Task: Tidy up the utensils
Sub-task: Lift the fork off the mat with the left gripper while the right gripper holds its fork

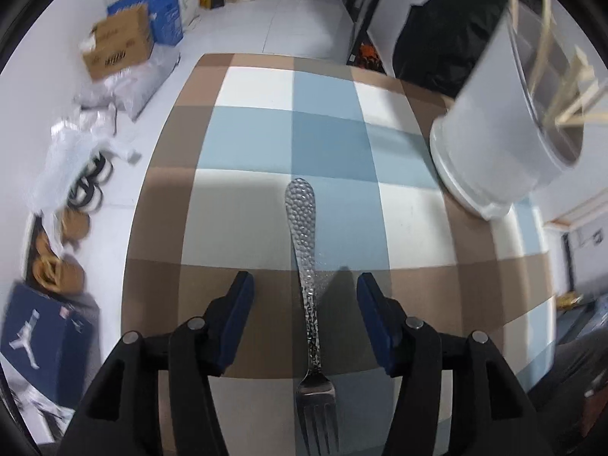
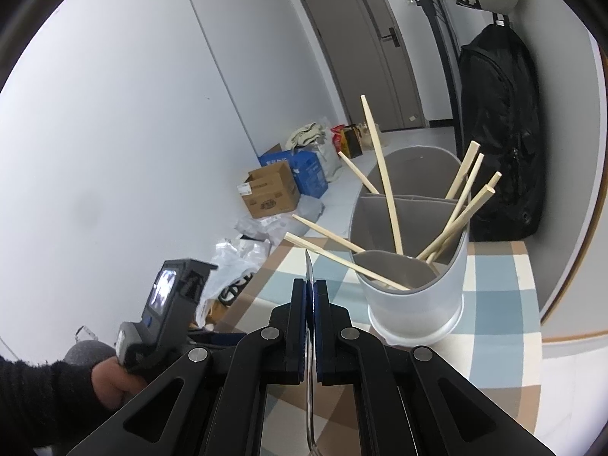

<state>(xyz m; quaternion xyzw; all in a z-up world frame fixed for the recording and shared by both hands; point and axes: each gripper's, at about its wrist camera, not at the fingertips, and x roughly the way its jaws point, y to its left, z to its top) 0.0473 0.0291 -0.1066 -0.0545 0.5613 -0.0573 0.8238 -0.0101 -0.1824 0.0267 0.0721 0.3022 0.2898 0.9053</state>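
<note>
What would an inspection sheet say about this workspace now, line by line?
Surface: table under a checked cloth in brown, white and blue.
Job's things: fork lying flat, handle pointing away; grey utensil holder with wooden chopsticks inside.
Clutter: nothing seen on the table.
Grippers: left gripper open, astride the fork without touching it; right gripper shut on a thin metal utensil, kind unclear.
Cables: nothing seen.
Surroundings: cardboard box, plastic bags, blue shoe box on the floor; black backpack; door.
</note>
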